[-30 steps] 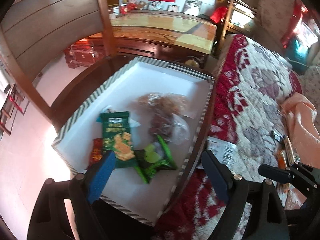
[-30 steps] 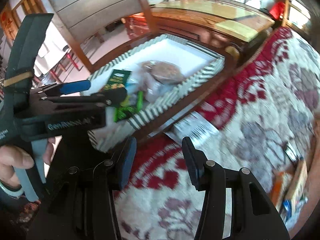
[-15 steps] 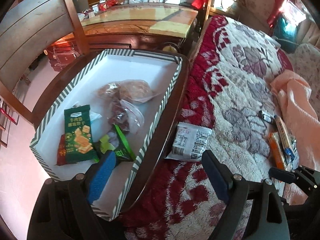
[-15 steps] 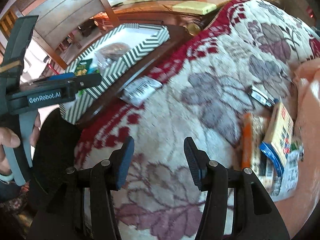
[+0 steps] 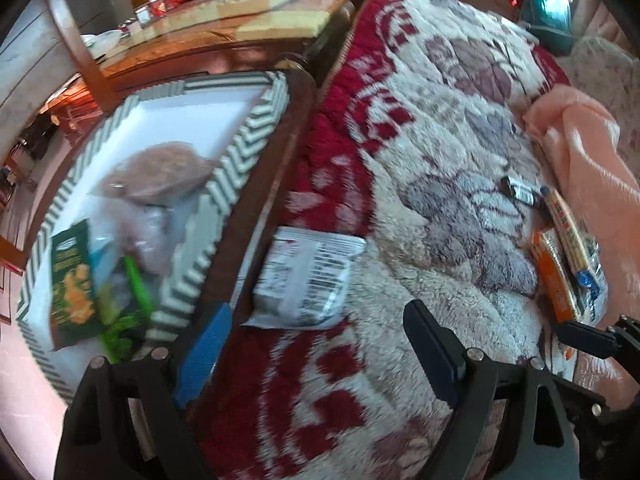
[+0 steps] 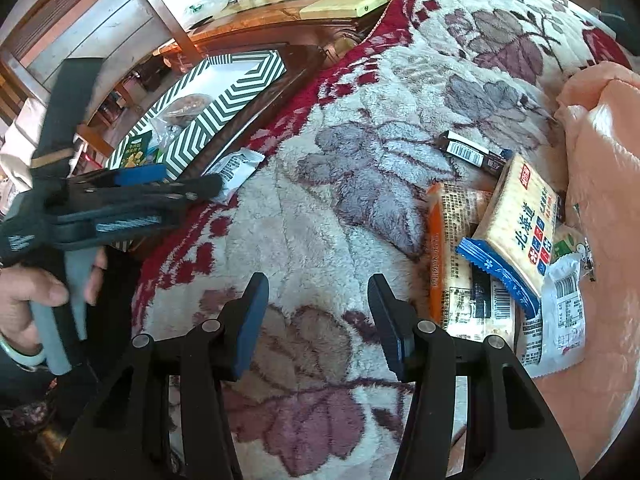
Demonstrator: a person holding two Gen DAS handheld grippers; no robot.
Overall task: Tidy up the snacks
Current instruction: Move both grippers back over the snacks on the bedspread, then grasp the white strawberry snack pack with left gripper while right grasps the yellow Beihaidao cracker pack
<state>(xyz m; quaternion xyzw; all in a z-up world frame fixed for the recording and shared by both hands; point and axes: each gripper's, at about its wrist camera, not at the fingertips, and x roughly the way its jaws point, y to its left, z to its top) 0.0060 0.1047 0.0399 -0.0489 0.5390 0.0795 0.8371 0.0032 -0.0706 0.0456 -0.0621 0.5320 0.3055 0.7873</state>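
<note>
Swinging away from the box (image 5: 240,148), both hand-held grippers now face the bed (image 5: 440,160) where the loose snacks lie. A second ago the left hand-held gripper (image 5: 316,344) looked straight down into the box; now the box sits off to its left, and a white packet (image 5: 308,276) lies just ahead of its fingers, on the blanket right beside the dark wooden edge that carries the box. Its jaws stand wide apart with nothing between them.

The right hand-held gripper (image 6: 318,320) has turned further right over the same stretch, so the snack pile (image 6: 508,248) that was at the edge of its view is now near, ahead and to its right: a cracker pack (image 6: 520,224) lying over an orange pack (image 6: 444,256), with a dark bar (image 6: 472,154) a little beyond. Its jaws are also wide and empty, over bare blanket.

The box already holds a green pack (image 5: 72,284), a clear bag of brown pieces (image 5: 160,172) and some green wrappers, so part of the sorting looks done. The turn suggests the next pickup is starting: the left seems lined up on the white packet, the right on the pile. The left view is blurred, so the packet's exact tilt is hard to judge.
</note>
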